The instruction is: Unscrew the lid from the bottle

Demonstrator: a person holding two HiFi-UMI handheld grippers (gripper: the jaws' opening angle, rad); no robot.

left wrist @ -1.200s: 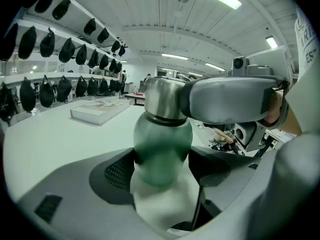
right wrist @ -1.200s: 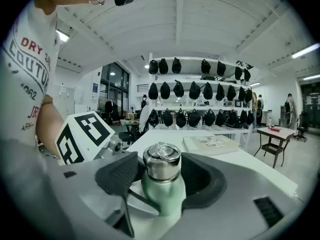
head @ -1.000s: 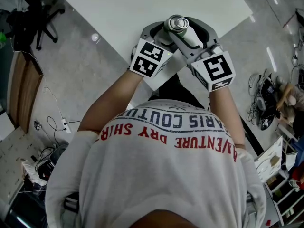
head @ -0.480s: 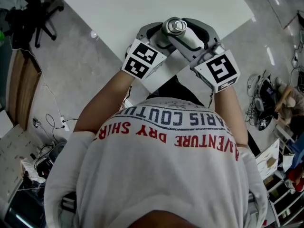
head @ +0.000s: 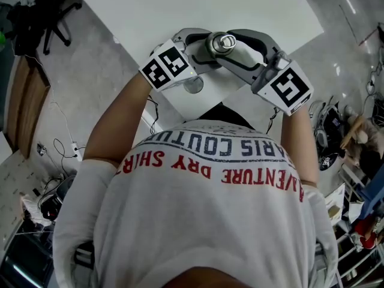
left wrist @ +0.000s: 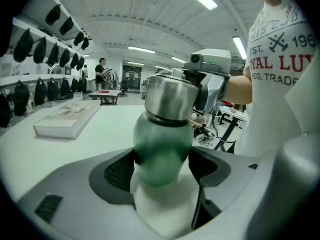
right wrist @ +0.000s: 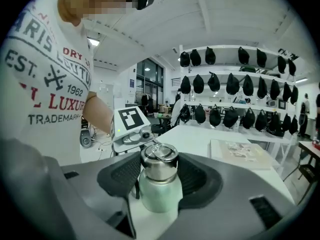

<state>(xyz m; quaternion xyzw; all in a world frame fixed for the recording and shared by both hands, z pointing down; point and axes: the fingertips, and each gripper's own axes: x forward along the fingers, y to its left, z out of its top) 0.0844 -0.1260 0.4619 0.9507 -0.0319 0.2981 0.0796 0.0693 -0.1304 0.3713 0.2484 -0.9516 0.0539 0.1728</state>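
Nearest me, over the near corner of the white table (head: 180, 5), both grippers converge on one spot. The left gripper (left wrist: 162, 159) comes in from the near left, and its jaws are clamped on the green body of the bottle (left wrist: 162, 144), just below the shoulder. The right gripper (right wrist: 159, 171) comes in from the near right and sits higher. Its jaws stand fairly wide, and in its own view the pads look to be pressing on both sides of the steel lid (right wrist: 160, 163), so I judge that it has the lid in its grip.

The bottle is upright, with its long axis vertical and the lid on top, still seated on the neck. That axis is what the coming twist turns on: the lid lies straight ahead of the right gripper, which is the one placed to turn it, while the left gripper below braces the body. I cannot tell whether the base rests on the table or hangs just above it.

Farther off on the table, well apart from the bottle, lies a flat booklet (left wrist: 65, 119).
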